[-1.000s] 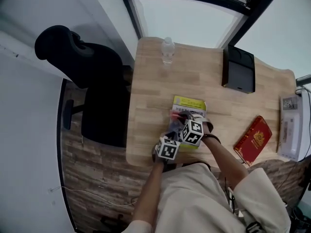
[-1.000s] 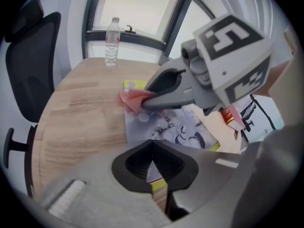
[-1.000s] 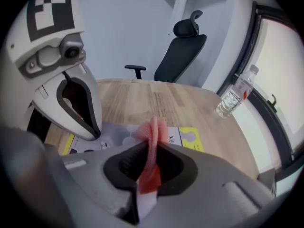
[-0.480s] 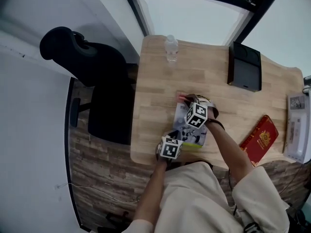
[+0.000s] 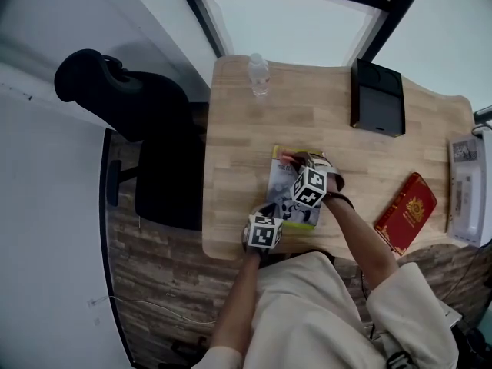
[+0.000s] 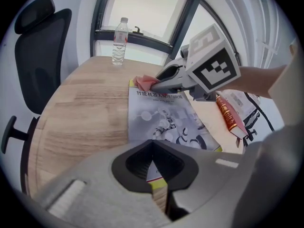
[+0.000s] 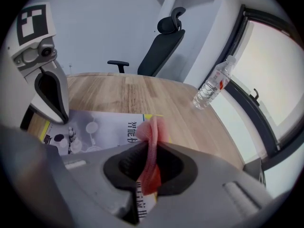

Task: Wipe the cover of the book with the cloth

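Here, a person at a pale wooden desk (image 5: 231, 160) wipes a grey-and-white paperback book with a yellow border (image 5: 281, 189), which lies flat just in front of them. The right tongs (image 7: 150, 146) are clamped on a crumpled pink cloth (image 7: 154, 126), which is pressed to the book's far edge by the title, probably one end of a wiping stroke. The left tongs (image 6: 152, 144) are drawn together with their tip down on the book's near corner, apparently pinning it so it cannot slide. A clear plastic water bottle (image 5: 258, 74) stands well beyond the book's far edge.
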A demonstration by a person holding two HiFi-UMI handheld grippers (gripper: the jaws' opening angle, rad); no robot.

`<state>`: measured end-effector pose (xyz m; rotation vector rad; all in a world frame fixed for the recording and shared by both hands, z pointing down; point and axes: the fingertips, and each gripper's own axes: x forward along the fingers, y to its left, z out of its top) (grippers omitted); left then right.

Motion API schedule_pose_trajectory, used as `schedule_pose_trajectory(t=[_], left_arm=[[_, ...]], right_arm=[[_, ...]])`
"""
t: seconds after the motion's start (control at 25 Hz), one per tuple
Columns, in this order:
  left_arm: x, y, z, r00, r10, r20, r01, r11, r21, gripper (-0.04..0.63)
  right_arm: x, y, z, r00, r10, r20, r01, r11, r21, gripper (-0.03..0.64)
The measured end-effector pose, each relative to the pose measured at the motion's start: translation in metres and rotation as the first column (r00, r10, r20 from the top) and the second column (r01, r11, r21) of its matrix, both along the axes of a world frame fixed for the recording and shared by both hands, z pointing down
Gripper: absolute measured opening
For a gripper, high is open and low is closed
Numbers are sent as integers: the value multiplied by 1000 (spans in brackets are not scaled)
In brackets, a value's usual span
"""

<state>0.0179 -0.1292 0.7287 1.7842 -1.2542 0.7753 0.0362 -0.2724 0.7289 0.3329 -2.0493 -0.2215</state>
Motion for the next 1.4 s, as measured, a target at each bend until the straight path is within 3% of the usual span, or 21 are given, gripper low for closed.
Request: schedule_pose_trajectory(t=[0.48, 0.76, 1.04, 1.4], left_arm=[[-1, 1, -3, 999, -32, 17, 32, 999, 24, 6], [0, 1, -2, 999, -46, 7, 46, 998, 33, 6], [0, 1, -2, 998, -62, 7, 61, 997, 36, 6], [0, 2, -1, 997, -73, 6, 73, 997, 39, 6]], right_arm=[[3, 55, -1, 990, -138, -20, 138, 990, -37, 49], [28, 67, 0, 987, -157, -33, 156, 987, -33, 49], [47, 35, 1, 989, -130, -64, 130, 991, 6, 49], [80, -21, 0, 995, -18, -95, 22, 999, 35, 49]])
